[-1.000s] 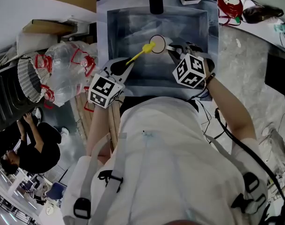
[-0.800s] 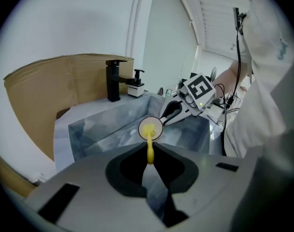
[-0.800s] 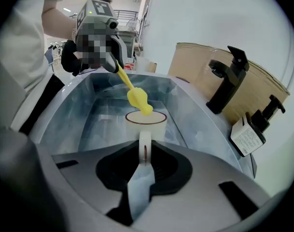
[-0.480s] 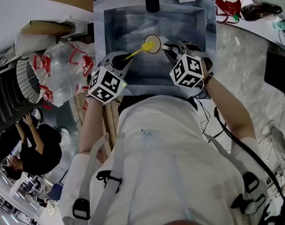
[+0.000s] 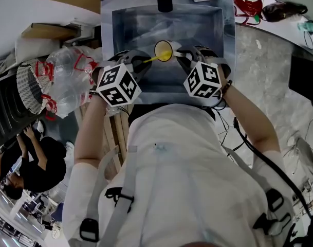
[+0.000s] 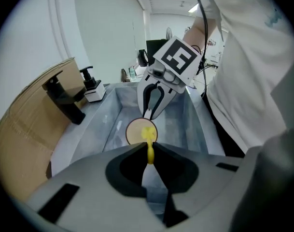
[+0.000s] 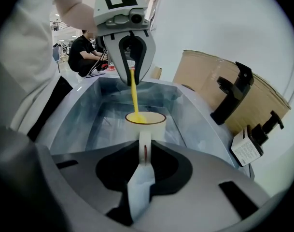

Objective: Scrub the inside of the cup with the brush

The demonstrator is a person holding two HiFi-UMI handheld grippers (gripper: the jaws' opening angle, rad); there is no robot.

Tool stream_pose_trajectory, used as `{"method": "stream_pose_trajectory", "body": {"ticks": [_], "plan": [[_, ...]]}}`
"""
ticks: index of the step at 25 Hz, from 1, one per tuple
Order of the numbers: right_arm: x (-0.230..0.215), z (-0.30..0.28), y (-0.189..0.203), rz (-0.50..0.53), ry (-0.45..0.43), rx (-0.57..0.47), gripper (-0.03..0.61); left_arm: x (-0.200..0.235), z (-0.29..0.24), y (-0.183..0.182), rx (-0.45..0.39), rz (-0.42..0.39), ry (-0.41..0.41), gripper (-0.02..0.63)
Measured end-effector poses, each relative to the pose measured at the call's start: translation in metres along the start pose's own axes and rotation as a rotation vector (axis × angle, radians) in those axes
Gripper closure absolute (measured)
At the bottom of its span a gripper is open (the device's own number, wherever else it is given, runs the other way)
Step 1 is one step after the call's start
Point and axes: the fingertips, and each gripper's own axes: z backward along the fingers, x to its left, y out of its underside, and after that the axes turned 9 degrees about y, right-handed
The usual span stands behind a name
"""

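The left gripper (image 5: 145, 62) slants steeply down over the sink (image 5: 197, 27). Its jaws are pinched together on the thin handle of the yellow brush (image 6: 150, 151). The brush head lies straight ahead of its tips, inside the cup (image 7: 146, 122). The right gripper (image 5: 179, 54) faces it from the opposite side, also tilted downward. Its jaws are narrow and clamped on the cup's handle, holding the cup mouth-up just beyond its tips. Both bare forearms reach forward from the body, and the two grippers nearly meet.
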Motion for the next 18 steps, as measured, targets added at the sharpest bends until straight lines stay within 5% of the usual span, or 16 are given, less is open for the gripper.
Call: {"method": "stream_pose_trajectory", "body": {"ticks": [5,18], "plan": [[0.001,0.004,-0.003,0.012,0.002,-0.011,0.512,0.016,0.011,-0.017,-0.089,0.021,-0.032,0.574],[-0.008,0.014,-0.022,-0.006,0.029,-0.058,0.512,0.033,0.013,0.006,0.032,0.022,-0.057,0.574]]}}
